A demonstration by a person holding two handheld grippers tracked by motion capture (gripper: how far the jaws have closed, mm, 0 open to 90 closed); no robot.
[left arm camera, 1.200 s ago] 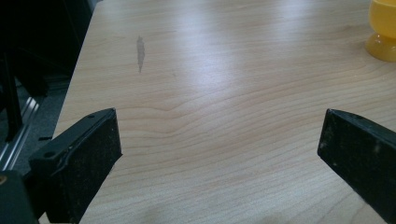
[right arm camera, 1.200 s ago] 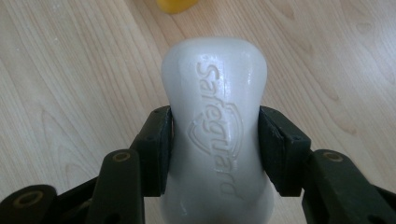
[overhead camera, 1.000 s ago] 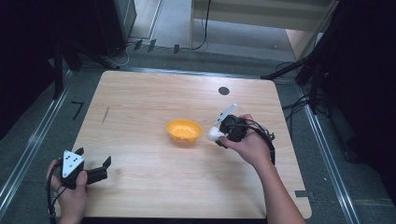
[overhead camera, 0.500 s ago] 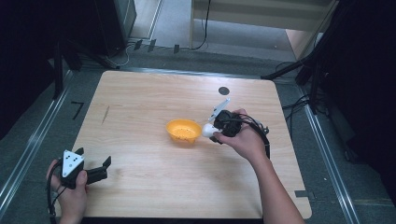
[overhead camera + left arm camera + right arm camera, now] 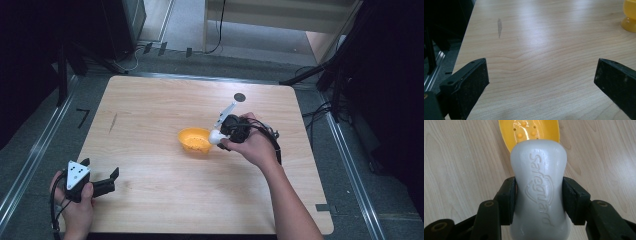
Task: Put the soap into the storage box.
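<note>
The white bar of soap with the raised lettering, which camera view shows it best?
The right gripper view: the white soap bar is close up, its embossed lettering readable, clamped between the right gripper's black jaws before the yellow dish. The high view shows a small white blob beside the dish.

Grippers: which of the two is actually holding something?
The right gripper: its jaws are clamped on the white soap bar beside the yellow dish. The left gripper sits open over bare table.

I see a pale wood counter (image 5: 150, 115) on grey floor (image 5: 45, 145), dark stands around it, cables (image 5: 220, 25) trailing behind.
</note>
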